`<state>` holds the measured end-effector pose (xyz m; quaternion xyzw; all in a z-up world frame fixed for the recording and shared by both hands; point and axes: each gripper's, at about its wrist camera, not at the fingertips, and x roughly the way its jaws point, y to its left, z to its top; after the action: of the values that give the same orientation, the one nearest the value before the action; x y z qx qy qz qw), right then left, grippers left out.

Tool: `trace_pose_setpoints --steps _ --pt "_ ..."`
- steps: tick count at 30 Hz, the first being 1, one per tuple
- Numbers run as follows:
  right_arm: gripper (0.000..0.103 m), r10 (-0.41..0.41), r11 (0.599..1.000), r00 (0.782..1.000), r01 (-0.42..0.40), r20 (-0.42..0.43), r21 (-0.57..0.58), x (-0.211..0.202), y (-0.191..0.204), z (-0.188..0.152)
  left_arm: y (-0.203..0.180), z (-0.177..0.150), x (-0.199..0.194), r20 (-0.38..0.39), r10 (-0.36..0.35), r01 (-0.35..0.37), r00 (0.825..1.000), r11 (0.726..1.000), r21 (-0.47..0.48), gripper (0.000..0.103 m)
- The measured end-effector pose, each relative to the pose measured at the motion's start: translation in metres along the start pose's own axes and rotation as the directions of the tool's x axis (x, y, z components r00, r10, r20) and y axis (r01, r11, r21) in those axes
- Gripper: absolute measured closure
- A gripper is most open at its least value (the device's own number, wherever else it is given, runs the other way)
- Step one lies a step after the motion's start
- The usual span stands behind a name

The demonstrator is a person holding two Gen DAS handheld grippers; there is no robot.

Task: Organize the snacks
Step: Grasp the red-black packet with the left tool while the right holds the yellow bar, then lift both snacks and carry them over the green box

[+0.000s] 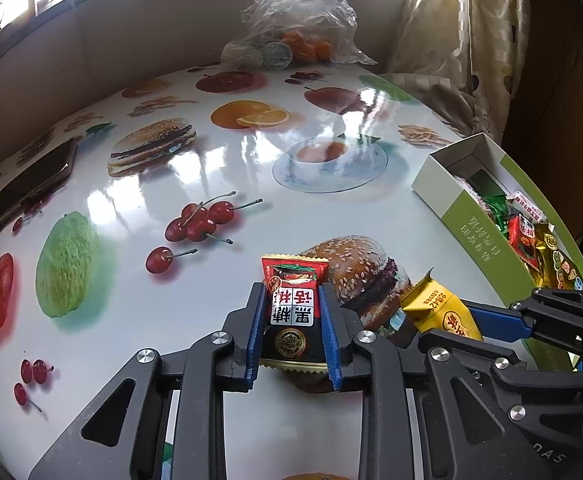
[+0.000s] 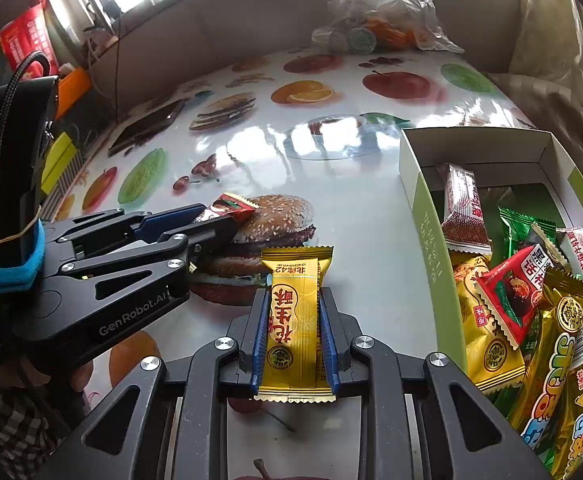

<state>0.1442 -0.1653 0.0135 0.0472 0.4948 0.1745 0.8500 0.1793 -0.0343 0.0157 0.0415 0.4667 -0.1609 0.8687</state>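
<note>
My left hand-held gripper [image 1: 291, 320] has its jaws closed on the red-black candy packet [image 1: 293, 300]; the right hand-held gripper [image 2: 294, 340] pinches the yellow peanut-crisp packet [image 2: 293, 320]. Both are near me on the glossy tabletop [image 1: 219, 184]. The crinkly foil is slippery, so I should lift gently toward the cardboard box [image 2: 423, 216] on the right.

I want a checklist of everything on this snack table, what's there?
Surface: glossy table printed with food pictures.
Job's things: red-black candy, yellow candy, box holding more snacks.
Clutter: phone, plastic bag at the far edge.
Grippers: left hand-held gripper shut on red-black candy; right hand-held gripper shut on yellow candy.
Cables: braided cable on the left gripper.
Surroundings: curtain, windows.
</note>
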Motion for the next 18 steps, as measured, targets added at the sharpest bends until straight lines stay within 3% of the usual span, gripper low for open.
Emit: trace_pose_setpoints --steps 18 --pt "0.080 -0.004 1.000 1.000 0.004 0.016 -0.014 -0.009 0.003 0.001 0.000 0.000 -0.024 0.049 0.007 -0.007 0.999 1.000 -0.004 0.077"
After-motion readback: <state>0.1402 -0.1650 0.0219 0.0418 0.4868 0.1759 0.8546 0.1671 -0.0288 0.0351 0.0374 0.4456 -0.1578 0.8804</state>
